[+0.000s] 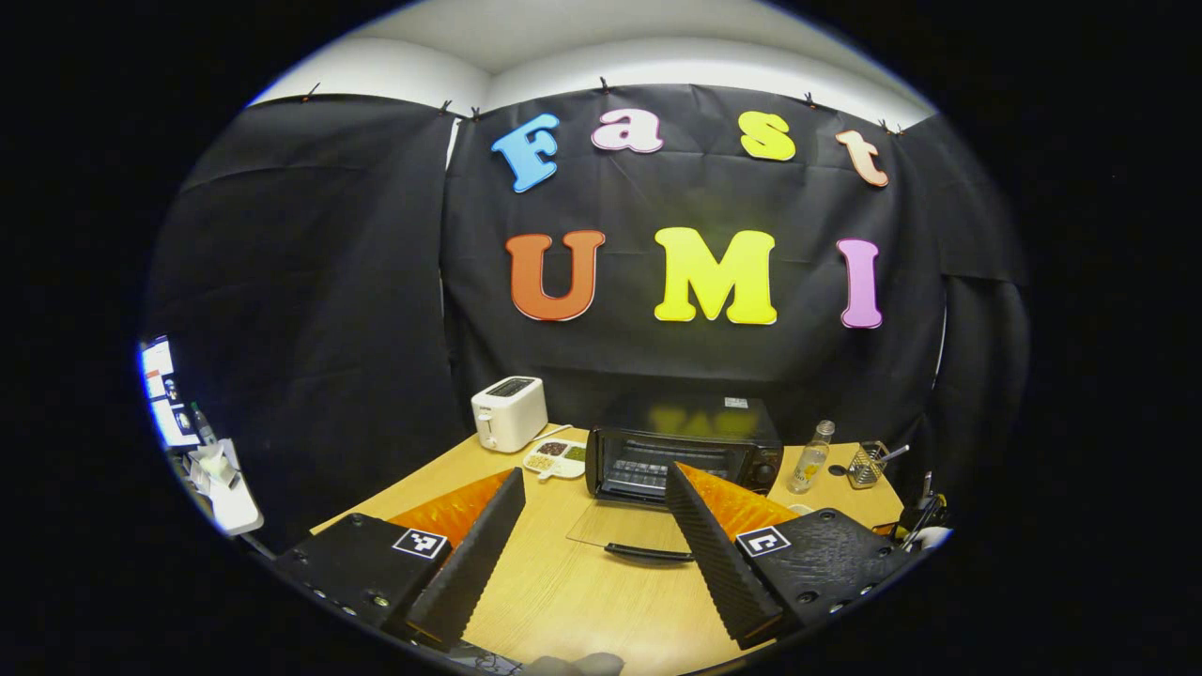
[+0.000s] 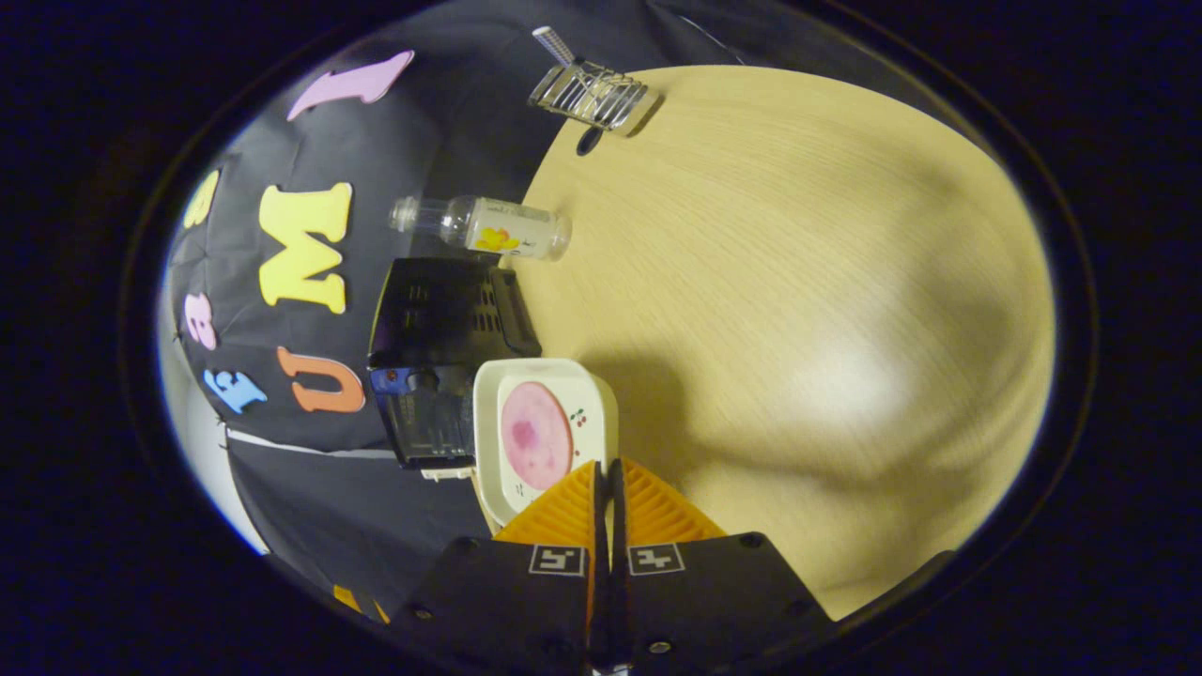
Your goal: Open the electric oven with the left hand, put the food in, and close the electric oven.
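In the left gripper view the black electric oven point(image 1: 685, 449) stands at the back of the wooden table point(image 1: 563, 591). Its glass door point(image 1: 620, 526) lies folded down flat, black handle point(image 1: 648, 553) toward me. My left gripper point(image 1: 594, 477) hovers in front of the door, open, nothing between its fingers. In the right gripper view my right gripper point(image 2: 606, 467) is shut on the rim of a white dish point(image 2: 601, 399) holding a round pink slice of food point(image 2: 535, 435). The dish hangs tilted above the table, near the oven point(image 2: 441, 319) and its open door point(image 2: 427, 427).
A white toaster point(image 1: 509, 413) and a divided snack tray point(image 1: 554, 459) sit left of the oven. A clear bottle point(image 1: 809, 457) and a wire basket point(image 1: 869, 464) stand on its right; both appear in the right gripper view, bottle point(image 2: 488, 227), basket point(image 2: 592, 94). Bare tabletop point(image 2: 798, 282) spreads beyond.
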The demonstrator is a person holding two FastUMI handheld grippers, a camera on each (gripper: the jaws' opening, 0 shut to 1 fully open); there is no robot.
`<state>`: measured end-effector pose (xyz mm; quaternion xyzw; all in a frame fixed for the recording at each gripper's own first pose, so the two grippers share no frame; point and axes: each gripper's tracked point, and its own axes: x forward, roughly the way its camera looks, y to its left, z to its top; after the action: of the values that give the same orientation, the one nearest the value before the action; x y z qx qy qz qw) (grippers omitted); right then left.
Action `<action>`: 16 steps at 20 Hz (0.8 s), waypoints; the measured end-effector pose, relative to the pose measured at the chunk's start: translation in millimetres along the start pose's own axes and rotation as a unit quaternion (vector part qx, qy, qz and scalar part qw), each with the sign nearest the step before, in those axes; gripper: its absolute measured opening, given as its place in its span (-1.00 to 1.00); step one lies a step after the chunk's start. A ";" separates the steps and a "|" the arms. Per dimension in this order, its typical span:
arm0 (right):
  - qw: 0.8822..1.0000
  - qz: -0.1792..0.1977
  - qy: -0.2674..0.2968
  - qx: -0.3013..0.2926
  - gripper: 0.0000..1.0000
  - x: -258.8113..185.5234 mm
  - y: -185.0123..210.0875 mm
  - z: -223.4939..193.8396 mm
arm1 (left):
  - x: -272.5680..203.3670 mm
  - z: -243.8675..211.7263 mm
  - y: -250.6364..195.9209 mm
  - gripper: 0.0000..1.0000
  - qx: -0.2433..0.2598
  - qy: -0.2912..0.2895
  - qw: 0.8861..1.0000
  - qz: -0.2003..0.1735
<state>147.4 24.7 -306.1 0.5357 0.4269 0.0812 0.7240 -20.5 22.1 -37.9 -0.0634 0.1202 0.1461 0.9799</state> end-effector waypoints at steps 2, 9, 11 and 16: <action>0.999 0.005 -0.022 0.024 -0.93 0.6 18.4 -13.4 | 11.5 -2.0 1.2 0.92 0.005 0.003 1.000 -0.028; 0.993 0.009 -0.087 0.073 -0.93 24.8 76.5 -88.9 | 43.7 -5.3 32.6 0.93 0.016 0.008 0.993 -0.114; 0.991 0.001 -0.094 0.091 -0.93 45.0 84.3 -113.2 | 49.4 -11.1 49.1 0.92 0.017 0.016 0.992 -0.121; 0.991 -0.024 -0.092 0.093 -0.92 100.3 107.2 -163.6 | 53.9 -12.3 95.1 0.92 0.010 0.018 0.994 -0.111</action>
<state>130.9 242.1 -278.8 0.5956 0.3769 -0.0261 0.7089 -1.9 125.1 -71.9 -0.0696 0.1316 0.0337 0.9883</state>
